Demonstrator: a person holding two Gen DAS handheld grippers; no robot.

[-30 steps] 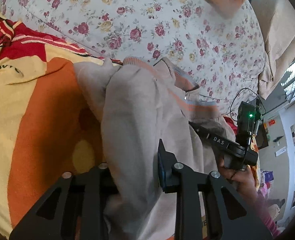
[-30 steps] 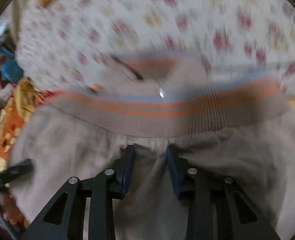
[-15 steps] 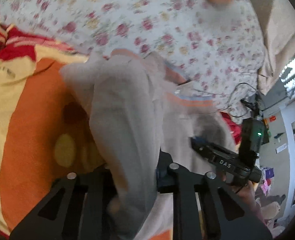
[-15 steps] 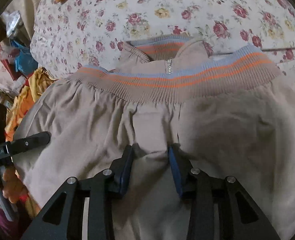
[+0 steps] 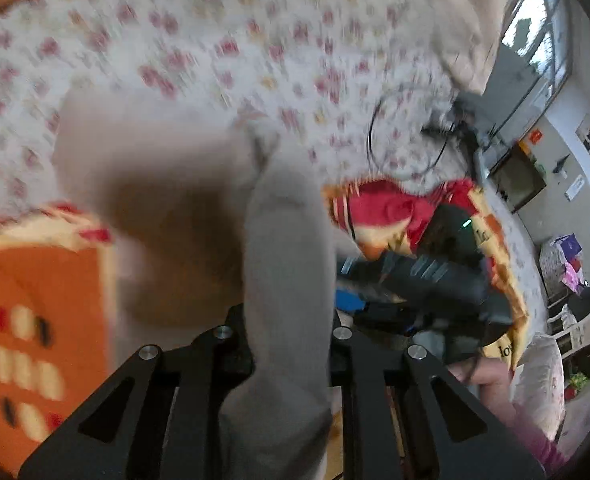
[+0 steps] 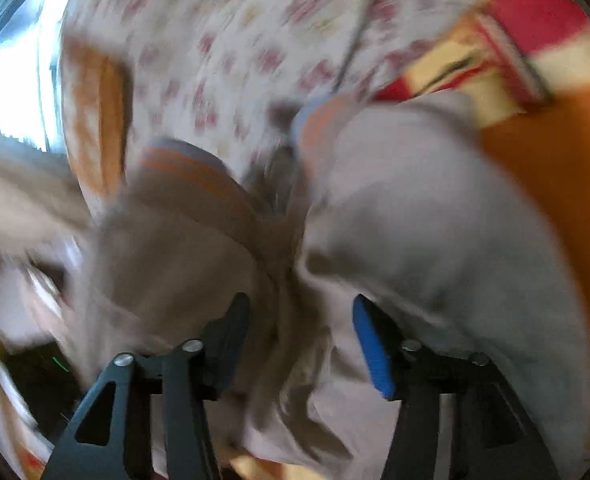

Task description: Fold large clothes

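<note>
The garment is a beige jacket (image 5: 287, 264) with an orange and blue striped rib band (image 6: 199, 176). Both views are blurred by motion. In the left wrist view my left gripper (image 5: 289, 332) is shut on a thick fold of the jacket, which drapes over its fingers. In the right wrist view my right gripper (image 6: 299, 340) has its jaws spread wide, with bunched jacket cloth (image 6: 435, 248) lying between and beyond them. The right gripper's body also shows in the left wrist view (image 5: 423, 280), close to the right of the held fold.
The jacket lies on an orange, yellow and red blanket (image 5: 43, 304) over a floral bedsheet (image 5: 223, 52). A black cable (image 5: 379, 136) loops on the sheet. A window (image 5: 535, 36) and room clutter (image 5: 571, 268) are at the far right.
My right gripper has opened and let go of the jacket, and its view has swung round. My left gripper has pulled its fold across, toward the right gripper.
</note>
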